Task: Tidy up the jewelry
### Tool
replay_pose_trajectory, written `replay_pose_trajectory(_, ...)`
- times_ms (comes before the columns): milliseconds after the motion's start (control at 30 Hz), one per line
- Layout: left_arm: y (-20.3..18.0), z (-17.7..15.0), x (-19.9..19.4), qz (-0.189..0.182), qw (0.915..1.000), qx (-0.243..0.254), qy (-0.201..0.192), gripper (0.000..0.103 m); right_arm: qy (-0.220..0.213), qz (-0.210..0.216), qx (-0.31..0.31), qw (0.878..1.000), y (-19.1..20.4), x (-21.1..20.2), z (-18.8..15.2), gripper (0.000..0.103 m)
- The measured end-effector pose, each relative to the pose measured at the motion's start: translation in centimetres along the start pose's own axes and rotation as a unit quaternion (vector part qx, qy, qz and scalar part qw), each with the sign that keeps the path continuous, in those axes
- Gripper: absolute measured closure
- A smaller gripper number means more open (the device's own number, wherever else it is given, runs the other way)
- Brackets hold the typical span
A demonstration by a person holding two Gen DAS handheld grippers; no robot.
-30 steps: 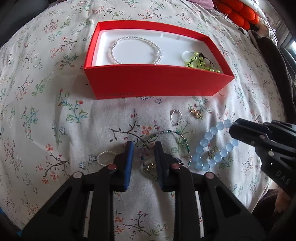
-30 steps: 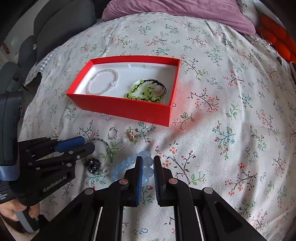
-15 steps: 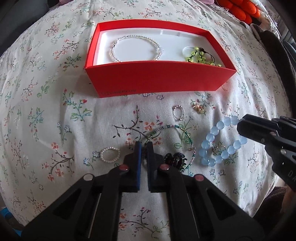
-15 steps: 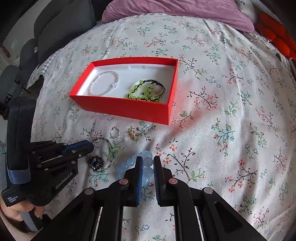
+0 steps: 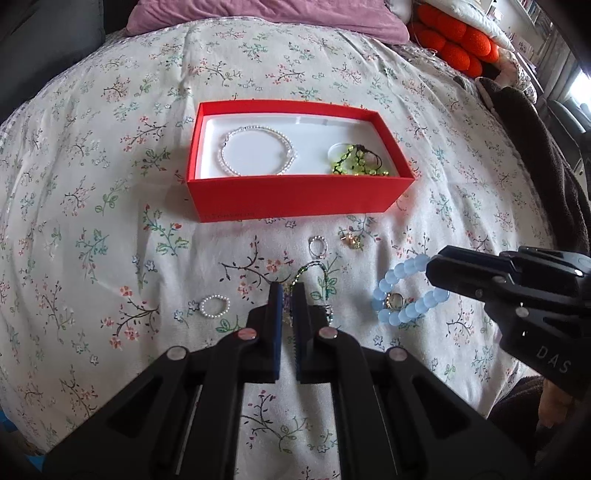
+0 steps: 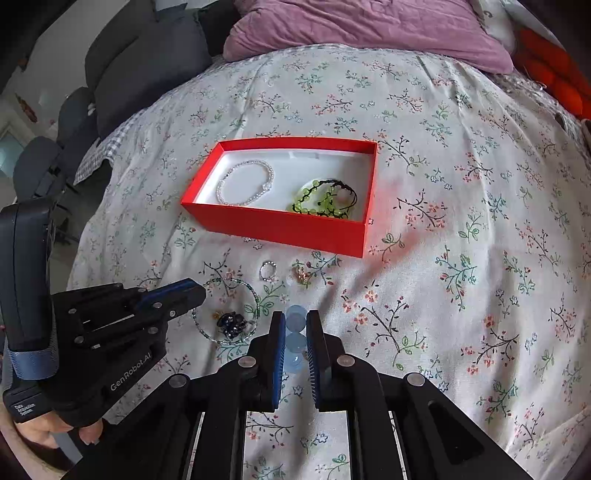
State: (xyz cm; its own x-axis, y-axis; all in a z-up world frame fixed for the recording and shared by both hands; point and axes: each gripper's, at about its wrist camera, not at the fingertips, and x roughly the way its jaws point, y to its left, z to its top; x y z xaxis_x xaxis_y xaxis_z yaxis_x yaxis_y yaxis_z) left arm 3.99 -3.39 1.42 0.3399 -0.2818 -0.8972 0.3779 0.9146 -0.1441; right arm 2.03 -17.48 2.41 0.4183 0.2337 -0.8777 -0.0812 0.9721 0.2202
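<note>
The red box is the landmark, and everything loose lies on its near side.

Near the box's left corner, a small pearl ring sits just beside the left gripper. A careless sweep could push it into a fold of the cloth.

The left gripper's jaws are closed on what looks like the thin green bead strand, in front of the box's middle. The rest of that strand loops around a dark bead cluster. If the strand is lifted fast, it may drag the cluster along, or slip out of so narrow a pinch.

Further right, a small silver ring and a gold charm lie close to the box wall. A trailing strand could flick either one away.

Toward the box's right corner, the right gripper is clamped on the blue bead bracelet. Another ring lies inside the bracelet's circle and could snag. Round beads may also roll out of the pads. With both loads carried at once, the two tools might collide over the box, where a pearl bracelet and a green-and-black bracelet already lie.

The surface is a soft floral bedspread, which is lumpy, so small pieces hide easily. Left of the box are grey seats. Behind it is a purple pillow, and to the right are orange cushions and a dark blanket.
</note>
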Motion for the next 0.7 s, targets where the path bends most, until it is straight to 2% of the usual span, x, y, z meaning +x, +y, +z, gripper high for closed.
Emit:
replay_pose_trajectory(433,0.2,2.5,-2.6,-0.005,0.998,-0.03,-0.054,0.097,-0.048,-0.007,0.003,0.999,-0.4,-2.7,1.8,0.092)
replay_pose_trajectory(700,0.0,4.6,-3.9,-0.047,0.9922,-0.058,-0.099,0.097,-0.093,0.002,0.033,0.995,-1.8,-4.8,3.9,0.092)
